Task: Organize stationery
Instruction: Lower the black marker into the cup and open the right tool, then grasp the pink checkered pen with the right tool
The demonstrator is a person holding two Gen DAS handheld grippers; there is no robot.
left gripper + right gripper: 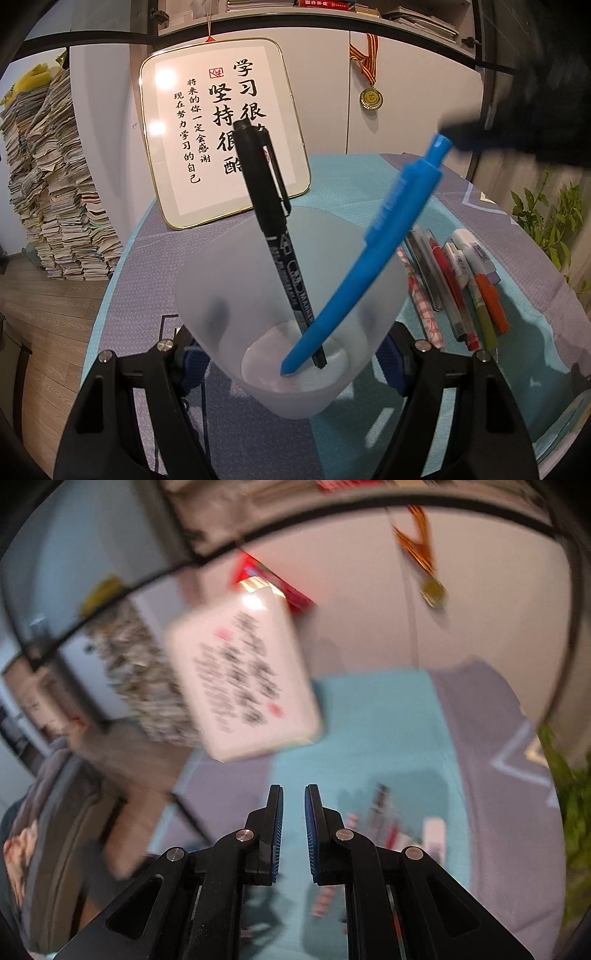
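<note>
A frosted translucent cup [207, 295] stands on the blue and grey tablecloth [332, 177], and my left gripper [291, 369] is shut on its lower sides. Inside the cup a black marker [273, 229] leans back left and a blue click pen [384, 243] leans right. My right gripper [465, 136] shows as a dark blur just beyond the blue pen's top. In the right wrist view that gripper [294, 794] is shut with only a narrow gap and nothing between the pads. Several loose pens [458, 284] lie on the cloth to the right of the cup, blurred pens [384, 812] in the right wrist view.
A gold-framed calligraphy board [221, 133] leans against the white cabinet behind the cup. A medal [371, 98] hangs on the cabinet door. A tall stack of books [55, 192] stands on the floor at left, a green plant [546, 218] at right.
</note>
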